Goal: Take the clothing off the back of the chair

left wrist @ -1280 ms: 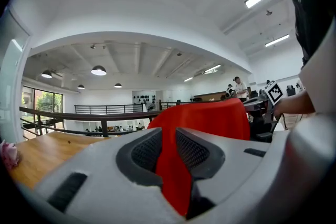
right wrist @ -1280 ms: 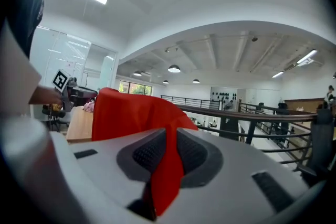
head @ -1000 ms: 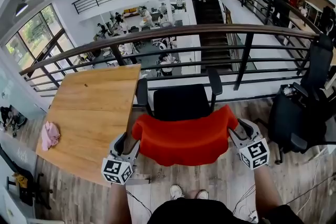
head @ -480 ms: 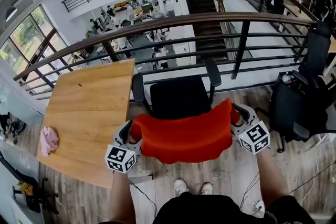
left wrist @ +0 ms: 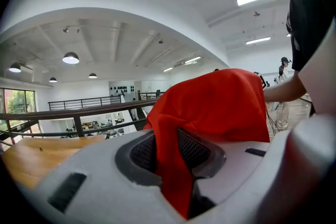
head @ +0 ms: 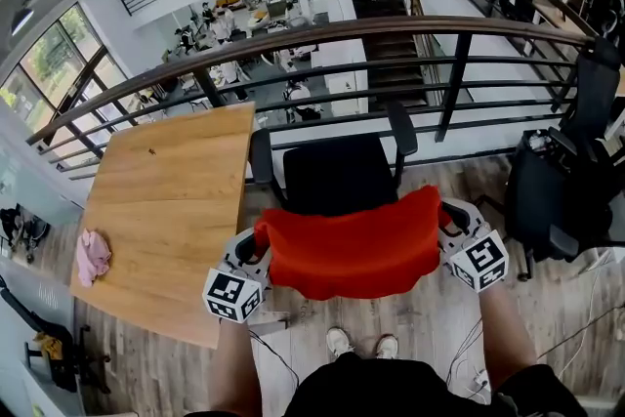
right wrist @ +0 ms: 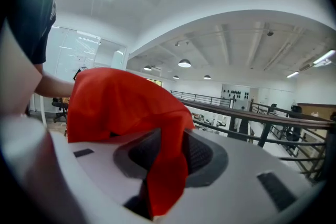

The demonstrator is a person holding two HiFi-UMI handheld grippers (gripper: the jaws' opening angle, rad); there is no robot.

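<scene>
The red garment (head: pixel 352 244) lies draped over the back of the black chair (head: pixel 337 173), spread wide across it and hanging down the near side, so that only the seat and the armrests show beyond it. The left gripper (head: pixel 256 254) is at the cloth's left end; its jaws are closing with a fold of the red fabric between them, and its own view shows the dark pads pinching that fold. The right gripper (head: pixel 451 222) is at the opposite end, its jaws likewise closing on a hanging strip of the same fabric, pinched between the pads. Both grippers sit at about the height of the chair back, one on each side. Left of the chair stands a wooden table (head: pixel 166 200) with a pink cloth (head: pixel 93 256) near its edge. A dark railing (head: pixel 391 29) runs behind, and a second office chair (head: pixel 557 190) stands at the right.
</scene>
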